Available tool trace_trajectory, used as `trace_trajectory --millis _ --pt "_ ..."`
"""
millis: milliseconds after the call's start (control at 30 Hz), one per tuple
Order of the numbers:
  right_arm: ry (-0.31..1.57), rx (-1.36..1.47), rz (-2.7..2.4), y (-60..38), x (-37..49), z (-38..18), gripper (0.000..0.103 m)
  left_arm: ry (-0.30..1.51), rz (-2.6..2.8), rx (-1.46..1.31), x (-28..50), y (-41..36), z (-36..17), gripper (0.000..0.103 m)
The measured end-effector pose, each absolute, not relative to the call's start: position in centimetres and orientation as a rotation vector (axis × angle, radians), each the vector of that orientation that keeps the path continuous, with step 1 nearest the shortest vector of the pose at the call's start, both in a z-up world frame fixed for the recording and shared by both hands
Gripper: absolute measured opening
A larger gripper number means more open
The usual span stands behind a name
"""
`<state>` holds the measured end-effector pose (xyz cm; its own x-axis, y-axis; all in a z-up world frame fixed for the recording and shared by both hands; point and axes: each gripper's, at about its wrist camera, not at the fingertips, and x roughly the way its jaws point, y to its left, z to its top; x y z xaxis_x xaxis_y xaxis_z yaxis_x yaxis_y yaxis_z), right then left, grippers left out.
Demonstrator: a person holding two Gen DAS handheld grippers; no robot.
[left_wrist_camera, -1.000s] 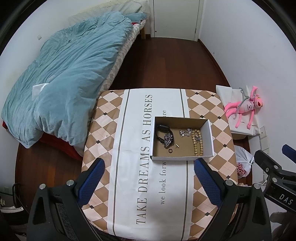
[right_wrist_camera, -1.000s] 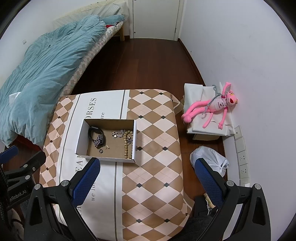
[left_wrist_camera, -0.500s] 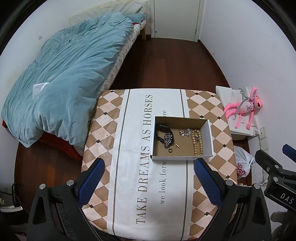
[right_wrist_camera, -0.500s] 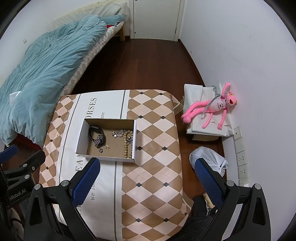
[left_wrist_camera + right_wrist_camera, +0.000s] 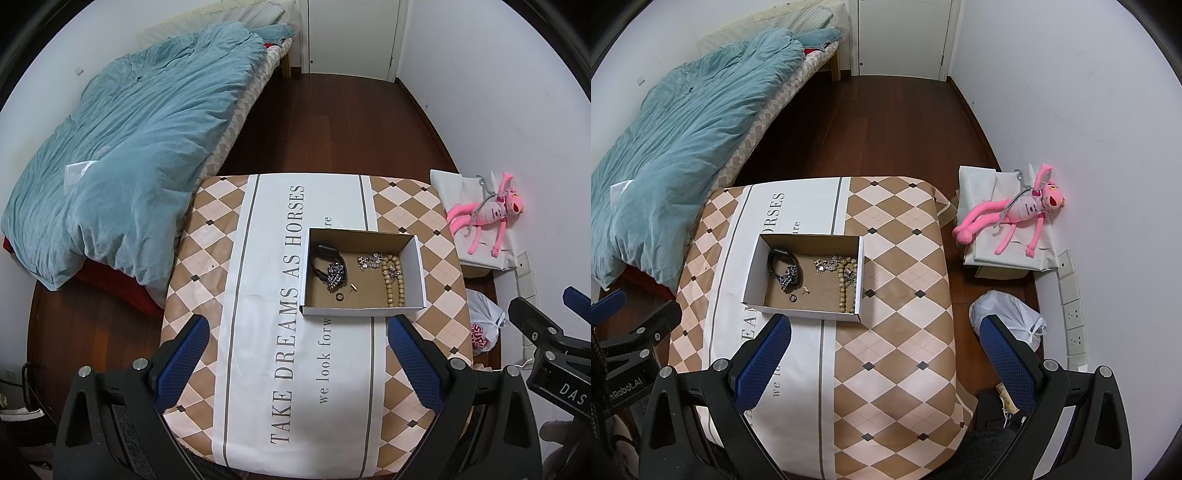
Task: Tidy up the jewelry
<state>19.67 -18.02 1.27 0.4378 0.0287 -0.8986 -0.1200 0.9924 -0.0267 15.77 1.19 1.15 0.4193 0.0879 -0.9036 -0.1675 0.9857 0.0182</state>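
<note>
An open cardboard box (image 5: 418,273) stands on the table; it also shows in the right wrist view (image 5: 753,275). Inside lie a black band (image 5: 325,254), a dark beaded piece (image 5: 335,276), a small ring (image 5: 339,297), a tiny gold piece (image 5: 353,286), a silver chain (image 5: 369,260) and a wooden bead string (image 5: 394,280). My left gripper (image 5: 297,354) is open and empty, high above the table's near part. My right gripper (image 5: 884,350) is open and empty, above the table's right side, with the bead string (image 5: 844,286) ahead to its left.
The table has a checked cloth with lettering (image 5: 288,332). A bed with a blue duvet (image 5: 122,147) lies on the left. A pink plush toy (image 5: 1015,214) on a white bag and a white plastic bag (image 5: 1008,317) sit on the floor at right. Wall sockets (image 5: 1071,295) are at right.
</note>
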Motion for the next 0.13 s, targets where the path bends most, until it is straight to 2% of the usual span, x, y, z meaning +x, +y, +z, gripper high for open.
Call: trace_trajectory --millis 133 --pt "1.116 -0.089 0.094 -18.03 19.76 1.31 0.103 1.116 0.161 -0.084 15.34 1.09 1.15 0.099"
